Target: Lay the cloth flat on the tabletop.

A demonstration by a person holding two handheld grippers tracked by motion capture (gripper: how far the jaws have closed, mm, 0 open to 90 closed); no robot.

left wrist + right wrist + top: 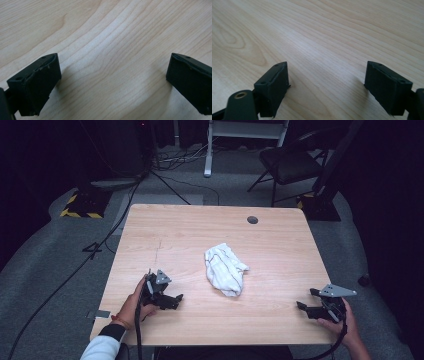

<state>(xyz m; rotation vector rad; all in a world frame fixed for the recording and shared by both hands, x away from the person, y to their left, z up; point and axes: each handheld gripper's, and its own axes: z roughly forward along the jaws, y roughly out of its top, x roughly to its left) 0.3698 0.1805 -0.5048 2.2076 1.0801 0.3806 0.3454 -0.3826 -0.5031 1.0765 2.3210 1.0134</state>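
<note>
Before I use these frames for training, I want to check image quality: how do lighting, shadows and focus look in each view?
High view: the wooden table is evenly lit, the room behind it dark, and the white cloth is slightly soft. Left gripper view: the grain is sharp, with a pale sheen mid-frame and soft shadows beside the left gripper jaws. Right gripper view: the right gripper jaws are sharp and the far grain blurs.

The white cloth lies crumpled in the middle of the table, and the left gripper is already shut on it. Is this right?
Not quite. The white cloth does lie crumpled mid-table, but the left gripper is open and apart from it, as the high view shows.
</note>
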